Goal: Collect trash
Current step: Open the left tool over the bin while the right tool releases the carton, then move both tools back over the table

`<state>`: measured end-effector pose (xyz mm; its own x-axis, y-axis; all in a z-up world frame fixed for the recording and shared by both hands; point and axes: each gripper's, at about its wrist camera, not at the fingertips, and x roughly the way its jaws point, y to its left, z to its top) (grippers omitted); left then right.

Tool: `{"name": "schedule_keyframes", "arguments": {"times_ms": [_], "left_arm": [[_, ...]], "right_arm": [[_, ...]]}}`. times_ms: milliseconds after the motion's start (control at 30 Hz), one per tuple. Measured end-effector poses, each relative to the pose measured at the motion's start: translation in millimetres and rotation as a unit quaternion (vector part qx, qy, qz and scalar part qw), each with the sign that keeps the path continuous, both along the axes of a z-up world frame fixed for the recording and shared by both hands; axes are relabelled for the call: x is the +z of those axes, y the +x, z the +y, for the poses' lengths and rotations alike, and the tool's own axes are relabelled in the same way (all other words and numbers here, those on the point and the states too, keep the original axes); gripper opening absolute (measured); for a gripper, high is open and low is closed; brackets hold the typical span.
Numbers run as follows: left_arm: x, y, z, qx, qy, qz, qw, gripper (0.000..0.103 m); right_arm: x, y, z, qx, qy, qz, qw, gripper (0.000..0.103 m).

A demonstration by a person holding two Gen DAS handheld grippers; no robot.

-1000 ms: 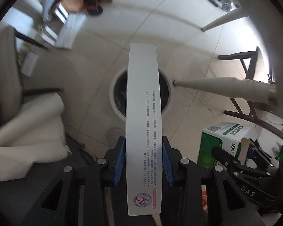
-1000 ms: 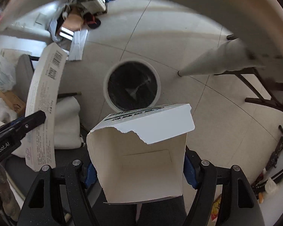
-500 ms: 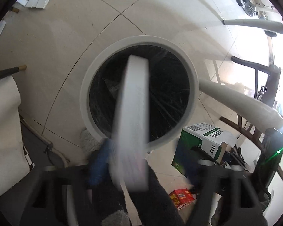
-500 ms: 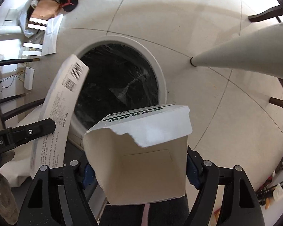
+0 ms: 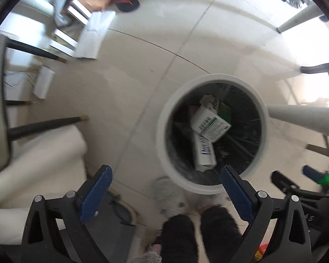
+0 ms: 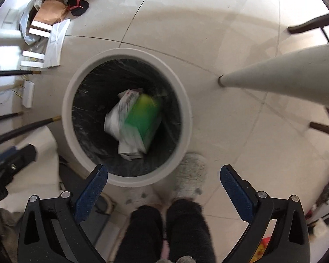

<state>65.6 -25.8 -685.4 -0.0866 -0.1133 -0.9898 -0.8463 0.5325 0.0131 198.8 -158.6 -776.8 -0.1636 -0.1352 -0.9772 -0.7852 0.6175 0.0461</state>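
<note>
1. White-rimmed and lined with black plastic, the round trash bin (image 6: 127, 116) stands on the pale tiled floor (image 6: 208, 32), straight below my right gripper (image 6: 163, 176).
2. My right gripper is spread wide, blue pads (image 6: 91, 192) far apart, with nothing between them.
3. Inside the bin, the green-and-white carton (image 6: 140, 120) shows up blurred in the right wrist view, lying over a white box with printed text.
4. My left gripper (image 5: 164, 177) is wide too, both blue pads (image 5: 235, 191) clear of anything, holding nothing.
5. From the left wrist view the bin (image 5: 162, 131) sits right of centre, its rim just beyond my right-hand pad.
6. Down in it I can see a long white box with a barcode (image 5: 202, 151) lying lengthwise, and a white carton with a barcode and green print (image 5: 209, 123) tilted across its upper end; a green face (image 5: 224, 110) shows behind that.
7. Grey fuzzy slippers (image 6: 193, 175) and dark furry trouser legs (image 6: 168, 230) stand at the near side of the bin, the slippers touching its base.
8. One white tapered desk leg (image 6: 285, 74) slants in from the right and meets the floor near the bin, not touching it.
9. Dark chair legs (image 5: 46, 125) reach in from the left, above a white cushion (image 5: 37, 166).
10. Far across the floor, at upper left, lie flat white cartons (image 6: 54, 43), brown cardboard (image 6: 49, 11) and a black sandal with red straps (image 6: 76, 5), well apart from the bin.
11. In the right wrist view the other gripper (image 6: 8, 164) shows at the left edge, blurred.
</note>
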Motion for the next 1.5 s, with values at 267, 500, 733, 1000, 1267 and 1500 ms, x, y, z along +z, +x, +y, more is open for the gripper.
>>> {"name": "schedule_keyframes", "arguments": {"times_ms": [267,500,733,1000,1267,1500], "left_arm": [[45,-9,-9,0.006,0.004,-0.007,0.9999,0.101],[87,-14,-22,0.009,0.013,-0.013,0.9998,0.101],[162,-26,-29,0.015,0.021,-0.030,0.9992,0.101],[257,-40,-46,0.004,0.027,-0.060,0.9978,0.101],[339,-52,-61,-0.014,0.048,-0.084,0.9952,0.101],[407,-36,-36,-0.007,0.105,-0.137,0.9849,0.103]], "right_arm": [[48,0,-8,-0.002,0.016,-0.029,0.999,0.103],[107,-2,-16,-0.005,0.039,-0.043,0.998,0.103],[191,-10,-33,-0.002,0.057,-0.037,0.998,0.103],[315,-28,-52,-0.006,0.090,-0.046,0.995,0.103],[428,-40,-80,-0.031,0.111,-0.044,0.992,0.103],[501,-25,-91,-0.071,0.160,-0.034,0.984,0.103]]}}
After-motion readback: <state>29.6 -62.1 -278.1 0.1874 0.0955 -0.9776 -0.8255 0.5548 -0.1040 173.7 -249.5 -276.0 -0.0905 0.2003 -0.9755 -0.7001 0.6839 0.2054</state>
